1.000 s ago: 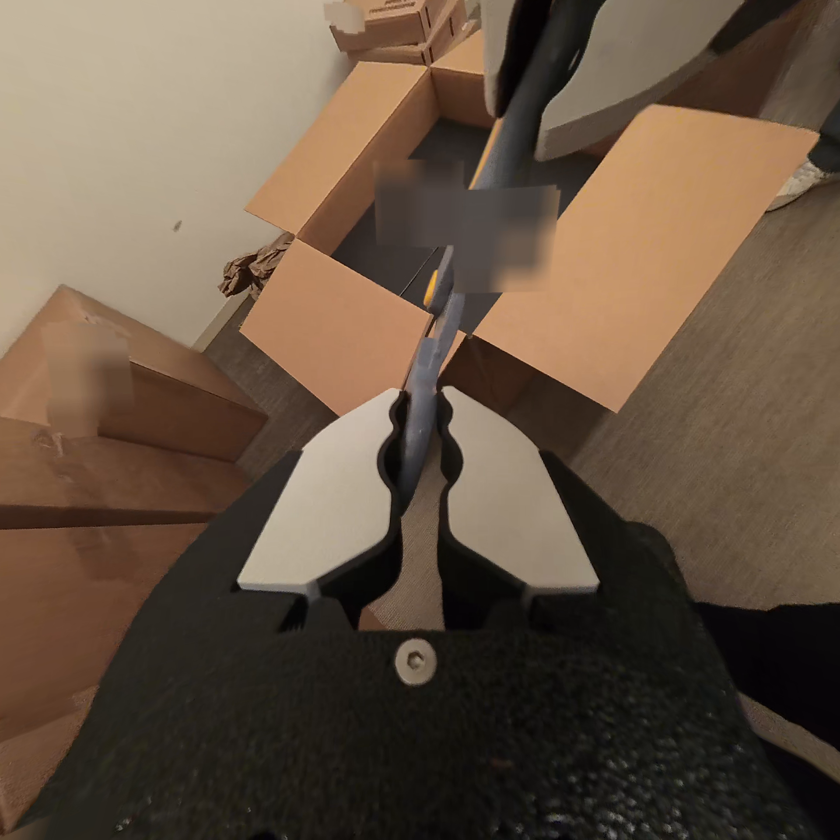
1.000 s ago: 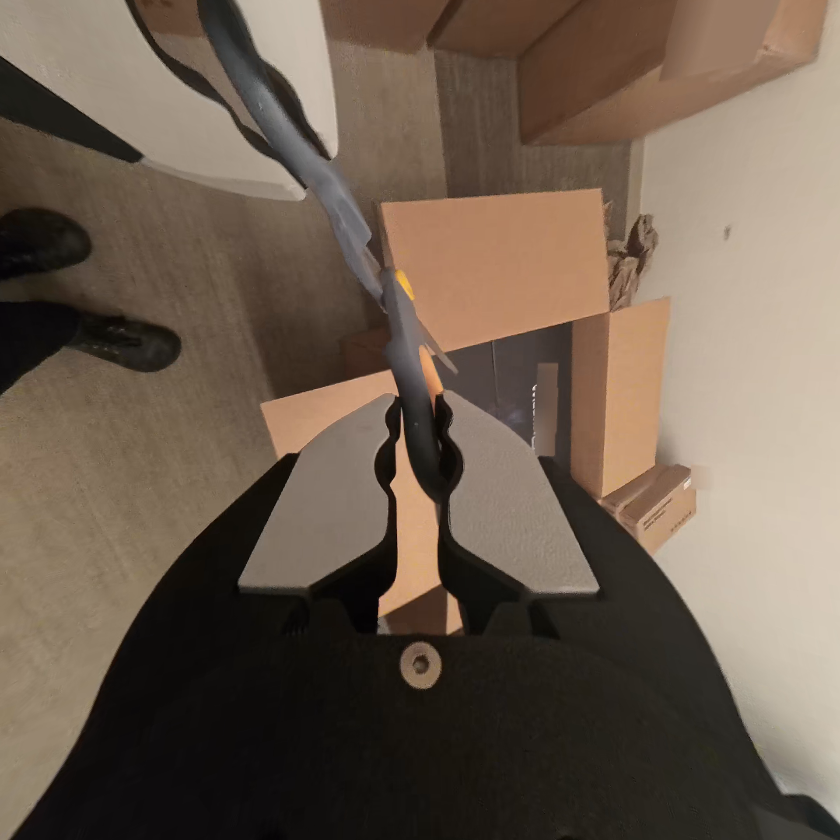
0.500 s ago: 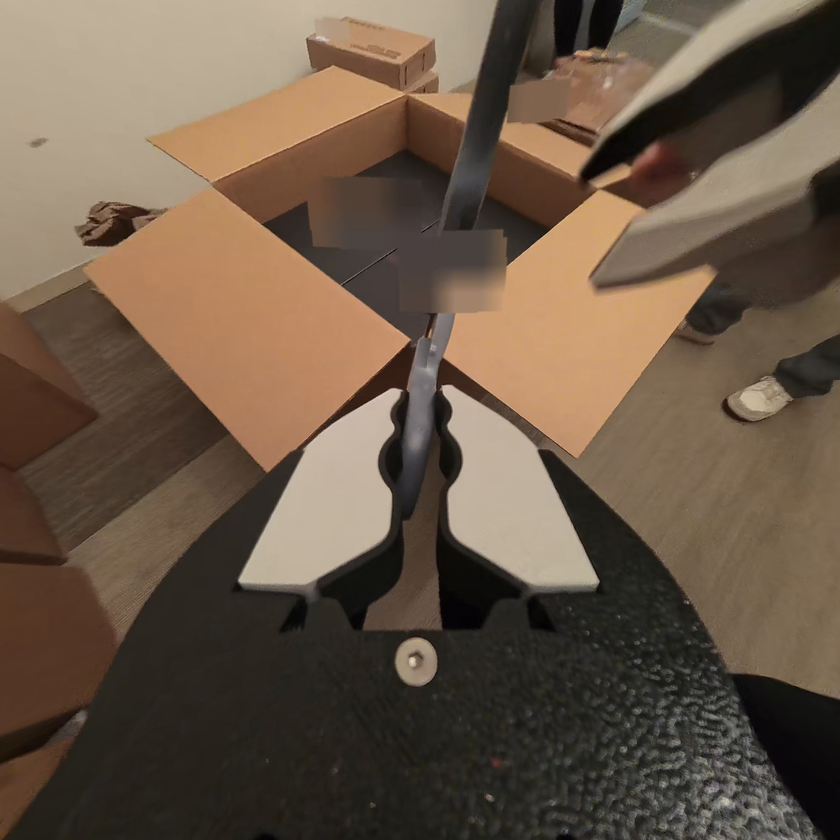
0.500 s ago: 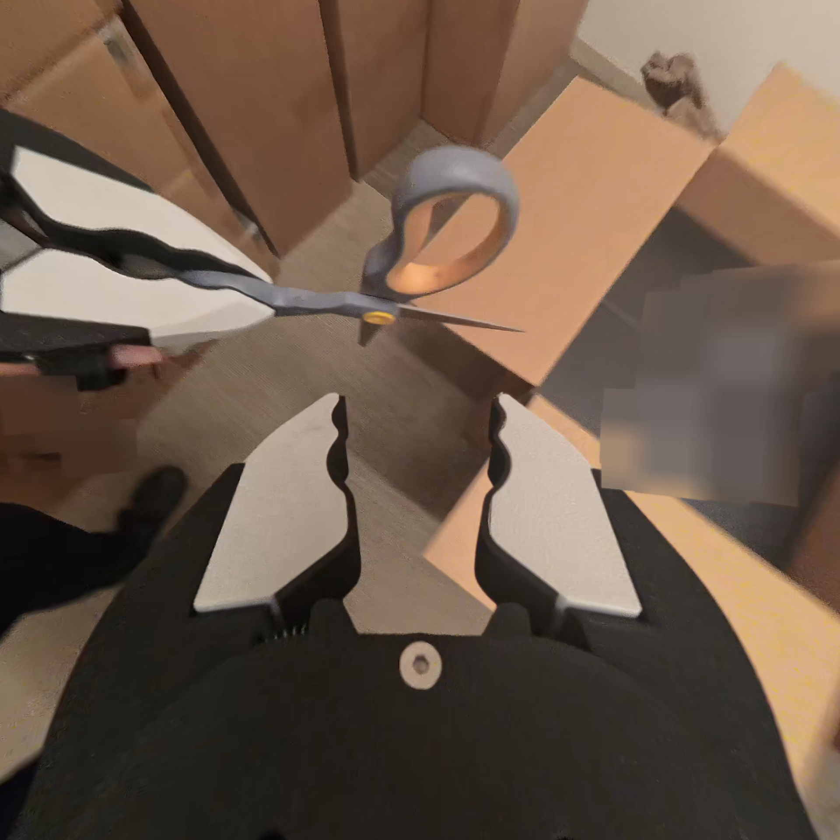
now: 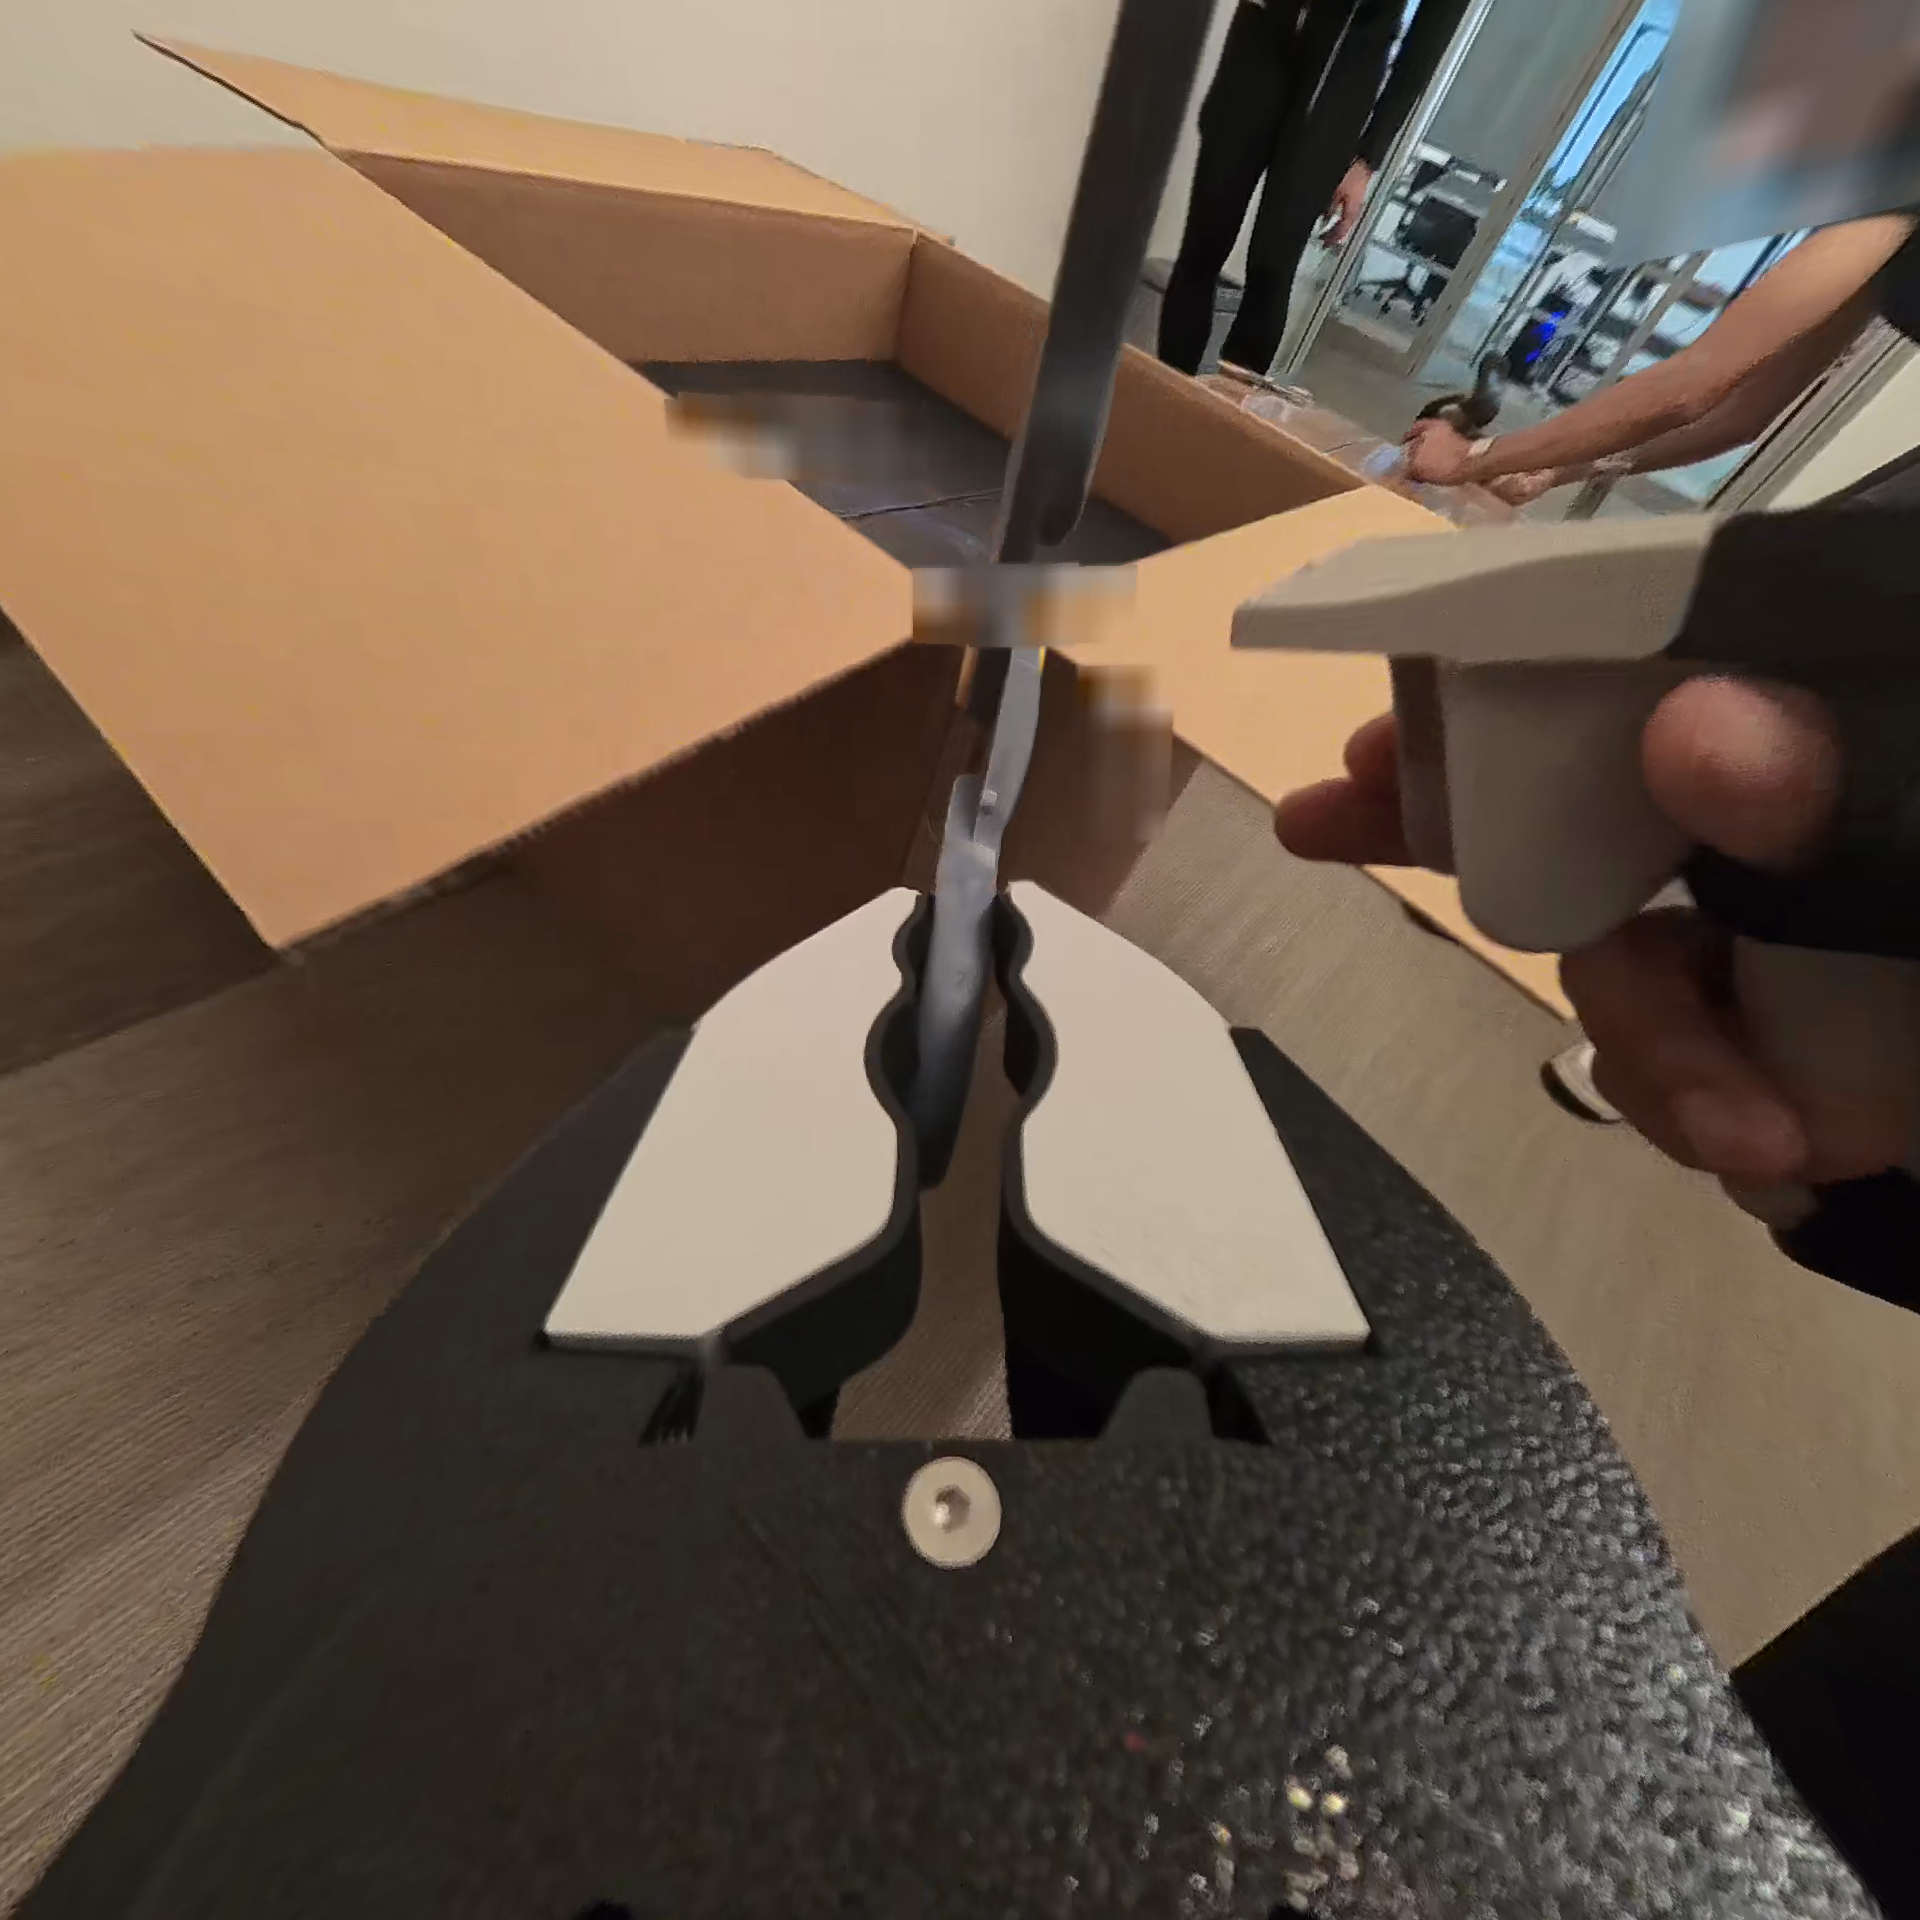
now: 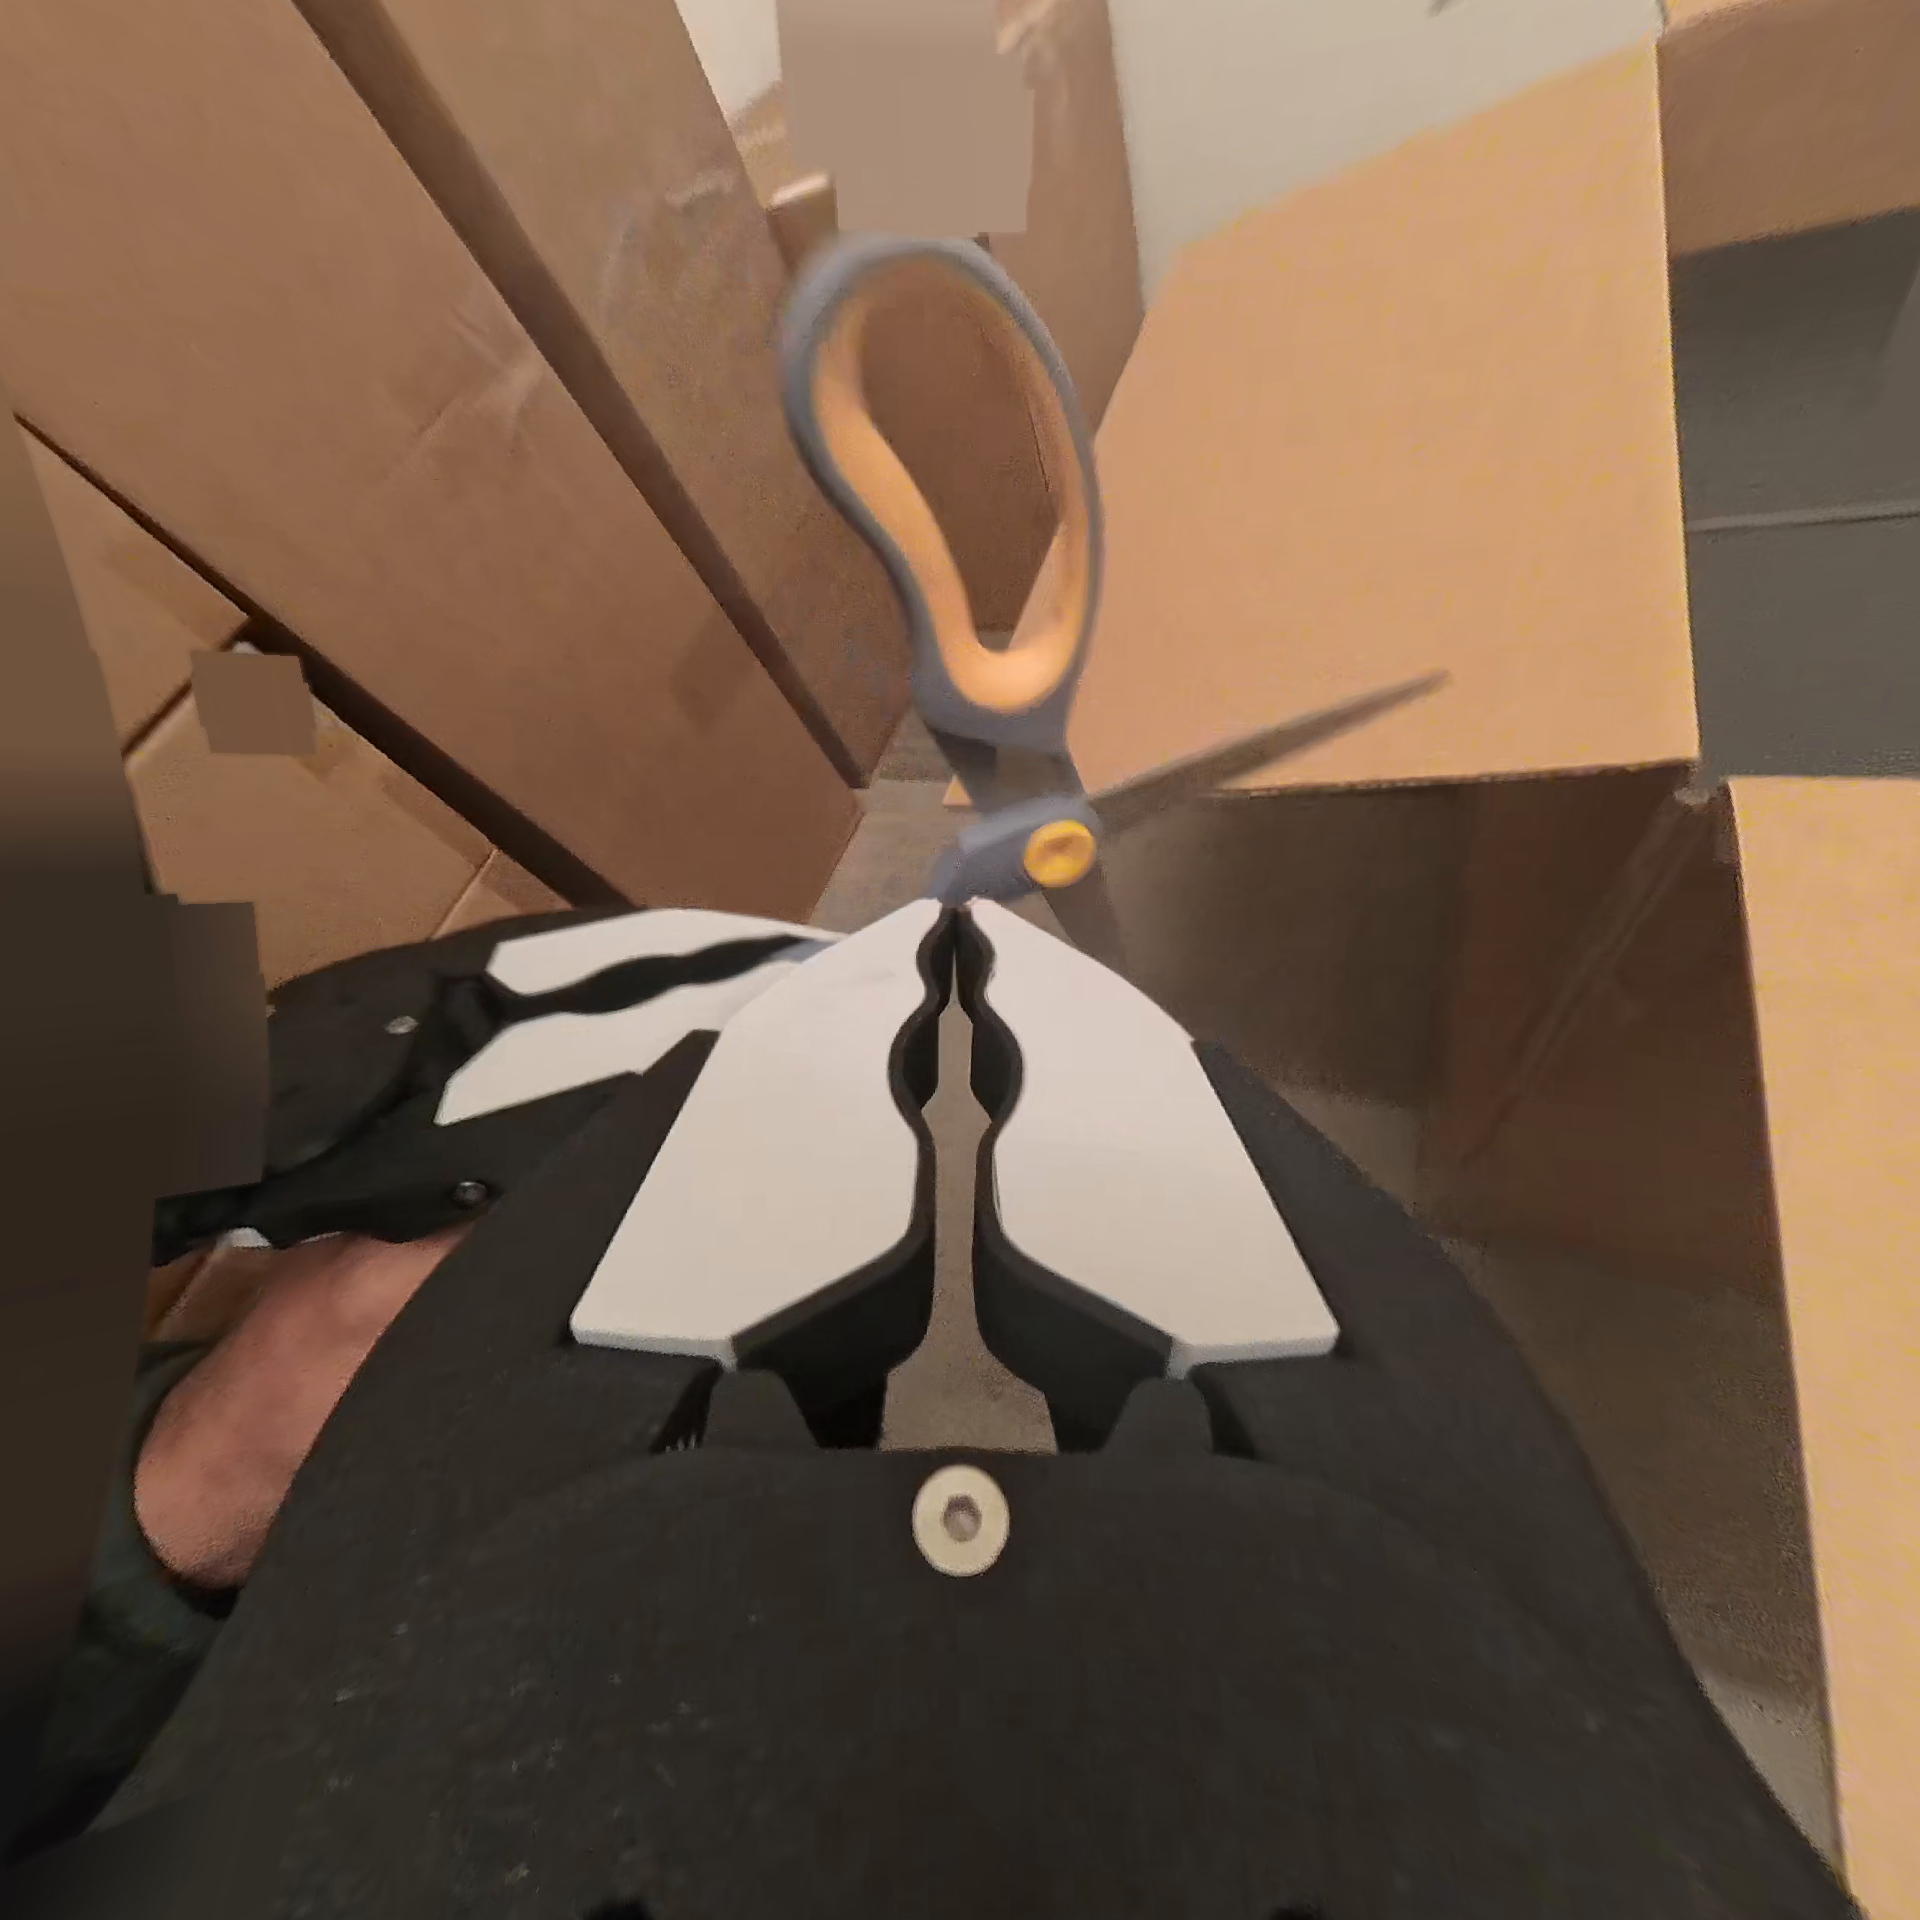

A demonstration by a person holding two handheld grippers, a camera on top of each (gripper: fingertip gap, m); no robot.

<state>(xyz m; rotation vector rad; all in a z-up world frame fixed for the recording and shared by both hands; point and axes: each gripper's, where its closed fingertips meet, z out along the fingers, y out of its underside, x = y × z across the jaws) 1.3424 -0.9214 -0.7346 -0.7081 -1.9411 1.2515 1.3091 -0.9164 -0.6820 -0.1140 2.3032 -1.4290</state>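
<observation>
scissors (image 6: 997, 665) grey/orange, blades apart, in l gripper (image 5: 961, 914); blurry.

plain off-white wall (image 5: 644, 94) behind, grey-brown carpet floor (image 5: 208, 1195). big open cardboard box (image 5: 416, 468) on the floor, flaps spread. closed cardboard boxes (image 6: 364, 468) stacked at the side. glass partition (image 5: 1538, 239) far right, bright office chairs beyond. person in dark clothes (image 5: 1278, 156) standing by it.

Two matching handheld grippers
Each black pebbled body (image 5: 1039, 1662) carries pale grey wavy-edged fingers (image 6: 810, 1143) above one silver screw (image 6: 958, 1521).
</observation>
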